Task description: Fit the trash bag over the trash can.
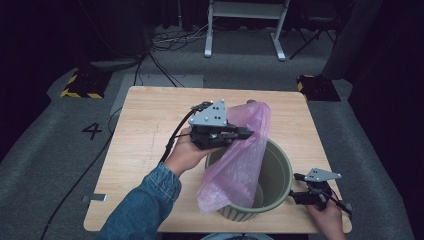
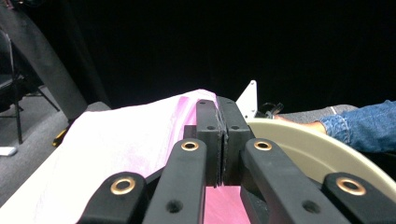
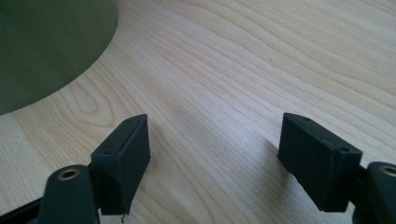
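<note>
Now lining the bin [image 1: 280, 172]: one pink bag [image 1: 240, 155] clamped at its upper edge in the left gripper [image 1: 245, 132], jaws together on the film, held above the bin's 11 o'clock rim and draping down over its 7 o'clock side. Resting on the surface [image 1: 150, 125] at the bin's 4 o'clock, right gripper [image 1: 295, 187] with jaws apart, nothing between them. Next, probably: catch the free edge with the right, spread the mouth, pull it over the rim. Count: one bin, one bag, two grippers.
</note>
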`<state>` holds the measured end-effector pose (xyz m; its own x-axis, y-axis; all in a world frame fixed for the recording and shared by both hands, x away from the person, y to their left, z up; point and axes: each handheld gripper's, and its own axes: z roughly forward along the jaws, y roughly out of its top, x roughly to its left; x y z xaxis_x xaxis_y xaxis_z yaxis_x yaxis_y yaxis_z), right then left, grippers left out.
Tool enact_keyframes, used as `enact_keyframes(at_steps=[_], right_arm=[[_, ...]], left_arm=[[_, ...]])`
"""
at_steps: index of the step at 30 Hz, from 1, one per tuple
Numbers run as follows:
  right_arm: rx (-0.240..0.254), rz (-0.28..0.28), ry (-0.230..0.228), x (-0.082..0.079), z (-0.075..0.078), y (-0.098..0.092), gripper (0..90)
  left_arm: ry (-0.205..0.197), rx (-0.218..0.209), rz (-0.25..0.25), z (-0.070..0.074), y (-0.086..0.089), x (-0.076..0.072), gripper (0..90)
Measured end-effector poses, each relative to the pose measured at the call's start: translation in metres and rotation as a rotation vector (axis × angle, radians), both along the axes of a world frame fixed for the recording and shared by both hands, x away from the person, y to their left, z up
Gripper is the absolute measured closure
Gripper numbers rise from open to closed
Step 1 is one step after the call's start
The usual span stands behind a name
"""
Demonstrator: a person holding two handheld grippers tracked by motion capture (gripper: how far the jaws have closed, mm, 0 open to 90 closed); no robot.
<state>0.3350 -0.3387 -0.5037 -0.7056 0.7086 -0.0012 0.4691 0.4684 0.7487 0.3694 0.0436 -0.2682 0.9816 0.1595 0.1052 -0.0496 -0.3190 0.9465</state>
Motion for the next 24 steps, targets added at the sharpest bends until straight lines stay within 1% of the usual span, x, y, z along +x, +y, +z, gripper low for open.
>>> enact_keyframes(at_steps=[1, 2, 3, 4, 5, 7, 9, 12, 13, 14, 20, 22, 24], right_arm=[[0.000, 0.000, 0.000, 0.000, 0.000, 0.000, 24.7], [0.001, -0.002, 0.000, 0.000, 0.000, 0.000, 24.7], [0.001, -0.002, 0.000, 0.000, 0.000, 0.000, 24.7], [0.000, -0.001, -0.001, 0.000, 0.000, 0.000, 24.7], [-0.001, -0.001, -0.002, 0.000, 0.000, 0.000, 24.7], [0.000, -0.001, -0.001, 0.000, 0.000, 0.000, 24.7], [0.000, -0.001, -0.001, 0.000, 0.000, 0.000, 24.8], [-0.001, 0.000, -0.002, 0.000, 0.000, 0.000, 24.3], [-0.002, 0.003, -0.002, 0.000, 0.000, 0.000, 24.3], [-0.002, 0.004, -0.002, 0.000, 0.000, 0.000, 24.3], [-0.001, 0.003, 0.000, 0.000, 0.000, 0.000, 24.4], [-0.002, 0.006, -0.001, 0.000, 0.000, 0.000, 24.3], [-0.001, 0.011, -0.001, 0.000, 0.000, 0.000, 24.5]], left_arm=[[-0.003, 0.000, -0.001, 0.003, -0.004, 0.001, 88.8], [-0.017, -0.006, 0.001, 0.008, -0.011, 0.002, 88.8], [-0.017, -0.006, 0.001, 0.008, -0.011, 0.002, 88.9], [-0.026, -0.009, 0.012, 0.014, -0.018, 0.005, 88.9], [-0.026, -0.009, 0.012, 0.014, -0.018, 0.005, 88.9], [-0.035, -0.011, 0.028, 0.019, -0.025, 0.010, 88.9], [-0.041, -0.011, 0.042, 0.020, -0.030, 0.014, 88.9], [-0.030, 0.012, 0.053, 0.011, -0.034, 0.017, 88.9], [-0.026, 0.026, 0.055, 0.003, -0.031, 0.016, 88.8], [-0.026, 0.026, 0.055, 0.003, -0.031, 0.016, 88.8], [-0.008, 0.046, 0.049, -0.016, -0.009, 0.006, 88.8], [-0.005, 0.062, 0.042, -0.022, -0.004, 0.001, 88.8], [-0.003, 0.068, 0.033, -0.027, 0.000, -0.005, 88.8]])
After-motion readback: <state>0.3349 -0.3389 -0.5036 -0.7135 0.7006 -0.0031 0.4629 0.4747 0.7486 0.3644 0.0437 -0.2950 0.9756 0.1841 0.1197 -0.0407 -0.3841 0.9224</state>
